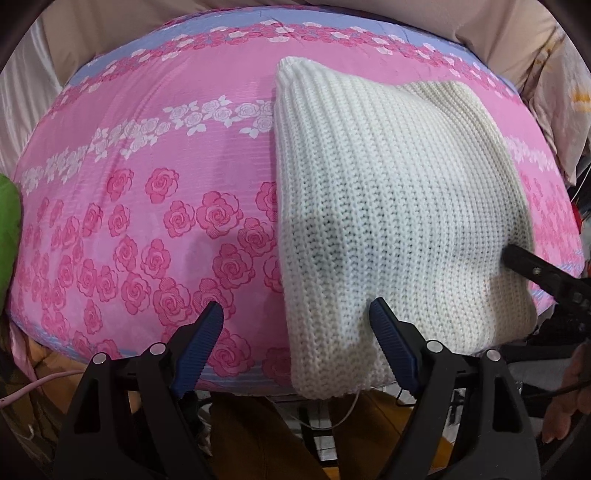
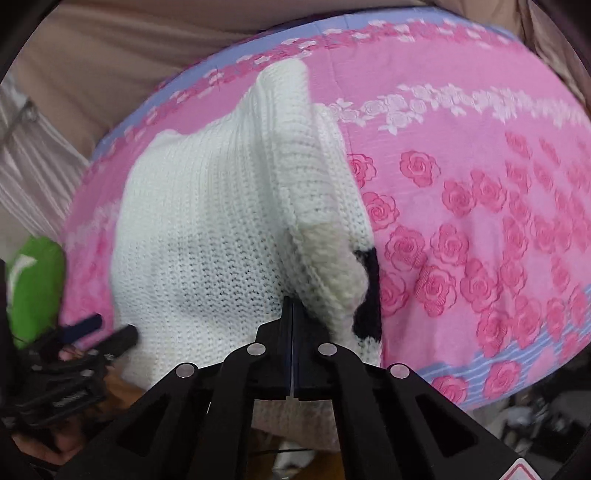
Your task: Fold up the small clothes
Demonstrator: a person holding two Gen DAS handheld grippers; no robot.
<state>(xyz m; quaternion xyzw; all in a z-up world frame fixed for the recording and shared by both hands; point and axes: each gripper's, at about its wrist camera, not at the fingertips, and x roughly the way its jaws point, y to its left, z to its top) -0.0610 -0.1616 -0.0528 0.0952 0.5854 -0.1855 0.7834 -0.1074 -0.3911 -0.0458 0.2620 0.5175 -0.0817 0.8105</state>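
Note:
A white knit sweater lies folded on the pink rose-print bedding, its near end hanging over the front edge. My left gripper is open. Its right blue finger rests over the sweater's near left part, and its left finger is over bare bedding. The right gripper is shut, jaws flush together, with its tips against the knit beside a raised fold. I see no fabric between the jaws. A black patch shows under that fold. From the left wrist view, the right gripper presses into the sweater's right side.
A green object sits at the bedding's left edge. Beige cloth surrounds the far side. A person's hand holds the right gripper. A pink cable hangs below the front edge. Open bedding lies right of the sweater.

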